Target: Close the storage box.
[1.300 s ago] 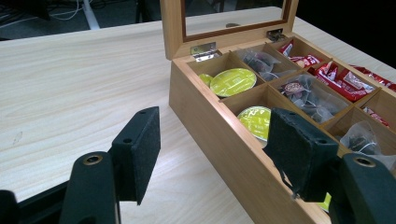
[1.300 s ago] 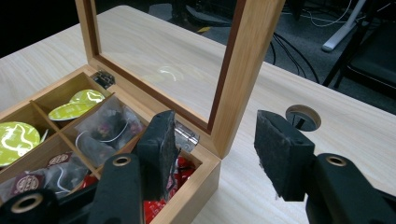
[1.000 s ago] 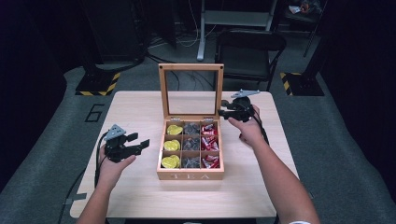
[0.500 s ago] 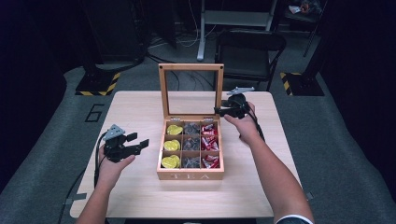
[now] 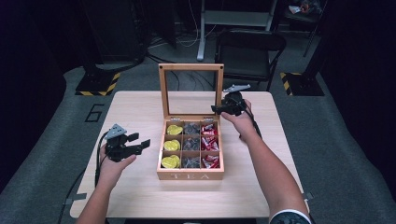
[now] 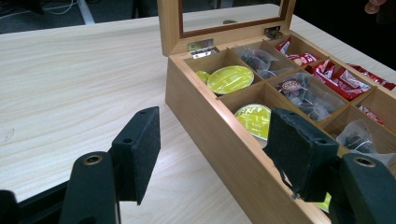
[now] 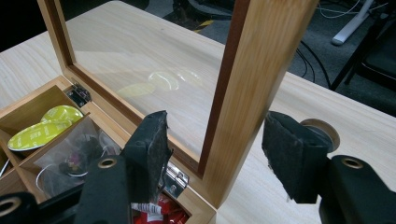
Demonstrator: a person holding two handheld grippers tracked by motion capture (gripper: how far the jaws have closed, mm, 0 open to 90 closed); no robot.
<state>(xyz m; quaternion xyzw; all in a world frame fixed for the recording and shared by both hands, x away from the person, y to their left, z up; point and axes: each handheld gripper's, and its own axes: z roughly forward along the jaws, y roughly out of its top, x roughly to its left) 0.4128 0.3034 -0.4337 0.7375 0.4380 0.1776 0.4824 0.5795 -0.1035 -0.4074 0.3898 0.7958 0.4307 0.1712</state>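
Light falls from above onto the pale table (image 5: 140,107), bright against a room that sinks almost to black. The high view is soft and grainy. My right gripper view shows motion blur on the lid frame (image 7: 261,70) and pale glare on its glass.

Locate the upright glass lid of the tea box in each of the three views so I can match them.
High view: the lid stands upright at centre, behind the compartments.
Left gripper view: the lid is at top centre, cut off by the top edge.
Right gripper view: its right side rail stands between the open jaws, with the glass to the left.
Shared landmark: the yellow-green capsules.
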